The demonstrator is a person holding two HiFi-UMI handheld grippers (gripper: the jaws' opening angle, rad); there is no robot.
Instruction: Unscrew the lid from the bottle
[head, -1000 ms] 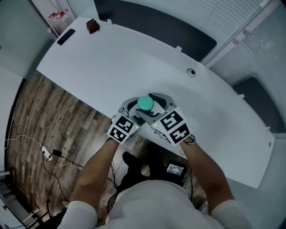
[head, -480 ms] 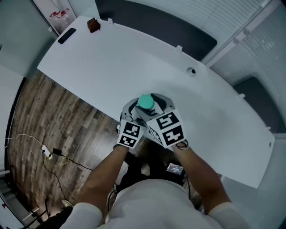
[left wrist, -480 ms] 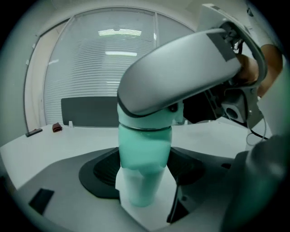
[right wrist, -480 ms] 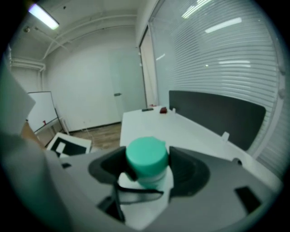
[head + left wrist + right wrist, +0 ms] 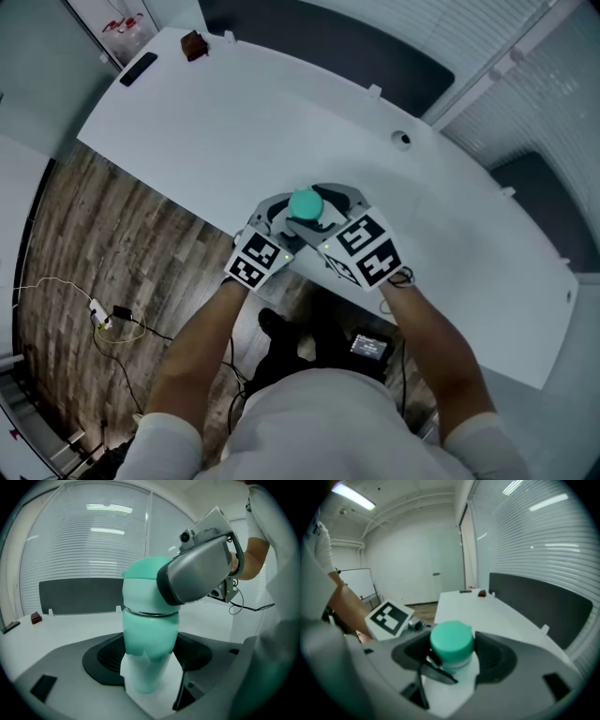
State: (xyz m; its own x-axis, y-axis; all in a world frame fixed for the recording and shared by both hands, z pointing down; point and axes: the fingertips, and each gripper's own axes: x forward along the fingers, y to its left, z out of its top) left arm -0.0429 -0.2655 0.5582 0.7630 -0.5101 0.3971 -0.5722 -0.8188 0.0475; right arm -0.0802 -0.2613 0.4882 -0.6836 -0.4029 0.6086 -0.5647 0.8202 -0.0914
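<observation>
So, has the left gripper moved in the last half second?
Yes. Against the hole in the table, the left gripper, jaws on the bottle, has swung its marker cube left, away from the right gripper; the lid kept its place.

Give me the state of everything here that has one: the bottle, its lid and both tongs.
bottle: upright, capped, gripped around its body.
lid: on the bottle, not yet off.
left tongs: shut on the bottle.
right tongs: shut on the lid.
</observation>
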